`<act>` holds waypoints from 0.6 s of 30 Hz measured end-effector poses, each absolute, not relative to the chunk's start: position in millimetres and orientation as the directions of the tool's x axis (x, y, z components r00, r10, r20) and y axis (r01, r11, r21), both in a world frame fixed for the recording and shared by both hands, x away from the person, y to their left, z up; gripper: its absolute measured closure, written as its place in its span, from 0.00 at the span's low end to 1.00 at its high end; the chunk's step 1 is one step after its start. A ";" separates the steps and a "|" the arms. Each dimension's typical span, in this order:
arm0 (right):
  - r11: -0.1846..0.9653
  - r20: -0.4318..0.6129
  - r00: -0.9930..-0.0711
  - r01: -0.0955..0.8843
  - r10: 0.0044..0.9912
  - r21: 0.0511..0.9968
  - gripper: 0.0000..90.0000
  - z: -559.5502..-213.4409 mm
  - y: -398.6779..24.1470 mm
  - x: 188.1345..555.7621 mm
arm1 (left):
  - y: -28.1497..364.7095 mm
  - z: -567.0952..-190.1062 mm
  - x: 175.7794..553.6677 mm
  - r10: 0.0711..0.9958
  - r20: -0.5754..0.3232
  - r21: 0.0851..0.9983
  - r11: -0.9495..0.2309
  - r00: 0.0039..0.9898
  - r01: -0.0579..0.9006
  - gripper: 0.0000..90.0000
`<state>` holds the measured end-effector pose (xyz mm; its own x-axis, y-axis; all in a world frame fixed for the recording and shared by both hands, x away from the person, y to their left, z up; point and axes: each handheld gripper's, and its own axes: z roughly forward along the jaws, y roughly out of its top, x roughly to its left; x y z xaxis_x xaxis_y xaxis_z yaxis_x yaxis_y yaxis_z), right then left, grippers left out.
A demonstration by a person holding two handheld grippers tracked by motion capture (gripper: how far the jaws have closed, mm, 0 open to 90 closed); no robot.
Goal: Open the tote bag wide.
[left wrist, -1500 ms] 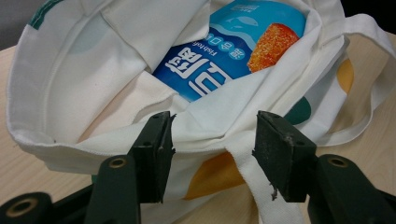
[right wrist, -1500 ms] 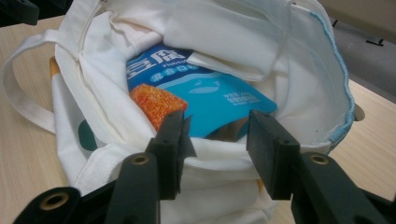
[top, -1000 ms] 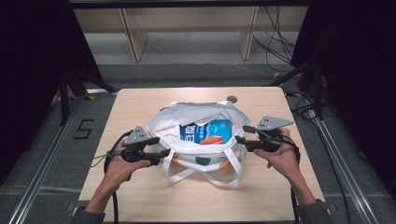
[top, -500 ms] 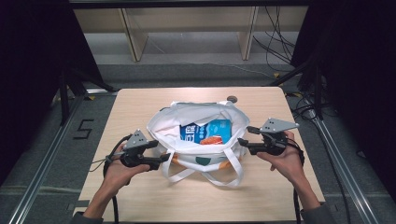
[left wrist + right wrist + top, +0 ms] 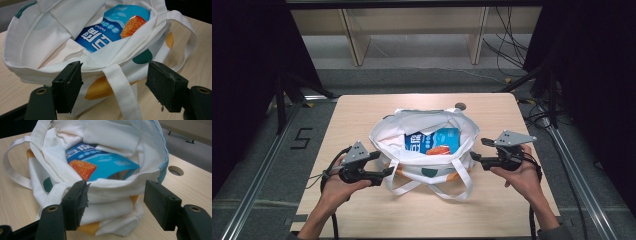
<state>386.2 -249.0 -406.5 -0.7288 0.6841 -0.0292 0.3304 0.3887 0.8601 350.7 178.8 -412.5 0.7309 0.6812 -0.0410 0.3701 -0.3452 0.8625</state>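
**A:** Where did the tote bag [image 5: 424, 145] sit when you paused?

**B:** It sat at the centre of the high view, mouth open upward, with the blue snack packet [image 5: 432, 141] lying inside, its long axis running left to right across the frame. The bag's straps [image 5: 457, 181] trailed toward the bottom edge, toward you.

**A:** And your grippers?

**B:** Your left gripper [image 5: 384, 172] lay at the bag's lower-left corner, pointing right. Your right gripper [image 5: 475, 159] lay at its right side, pointing left. You flanked it, about equally near. Both had their jaws standing apart, and they had just been opening. In each gripper view the bag's rim [image 5: 107, 65] crossed between the pads [image 5: 75, 203], yet the pads looked clear of the cloth, though the left pad's edge hid part of the fold.

**A:** So the bag lay straight ahead of each?

**B:** Yes, inward from both.
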 end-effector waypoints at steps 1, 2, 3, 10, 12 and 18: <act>0.395 -0.043 -0.729 0.318 0.683 0.862 0.40 -406.9 -250.6 387.0 | 178.6 -412.7 350.0 0.678 -0.046 0.866 -0.340 0.734 0.368 0.31; 0.396 -0.056 -0.729 0.304 0.682 0.866 0.40 -407.3 -251.6 387.1 | 178.8 -412.3 349.5 0.672 -0.038 0.867 -0.345 0.739 0.359 0.31; 0.400 -0.056 -0.732 0.305 0.679 0.864 0.40 -407.8 -252.1 386.6 | 179.0 -412.0 348.6 0.670 -0.033 0.868 -0.348 0.741 0.353 0.31; 0.391 -0.037 -0.725 0.327 0.688 0.861 0.40 -409.4 -255.0 381.3 | 180.3 -414.6 342.1 0.685 -0.051 0.872 -0.324 0.727 0.366 0.31; 0.393 -0.034 -0.725 0.332 0.688 0.858 0.39 -409.9 -255.4 380.0 | 180.1 -416.0 340.0 0.683 -0.055 0.873 -0.321 0.728 0.367 0.31; 0.394 -0.037 -0.721 0.334 0.692 0.856 0.39 -412.6 -255.0 375.8 | 182.4 -418.0 334.4 0.679 -0.037 0.877 -0.330 0.733 0.350 0.31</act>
<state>375.8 -255.0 -412.6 -0.7206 0.6923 -0.0369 0.3344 0.3937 0.8562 334.4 182.4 -418.0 0.7329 0.6793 -0.0372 0.3503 -0.3301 0.8765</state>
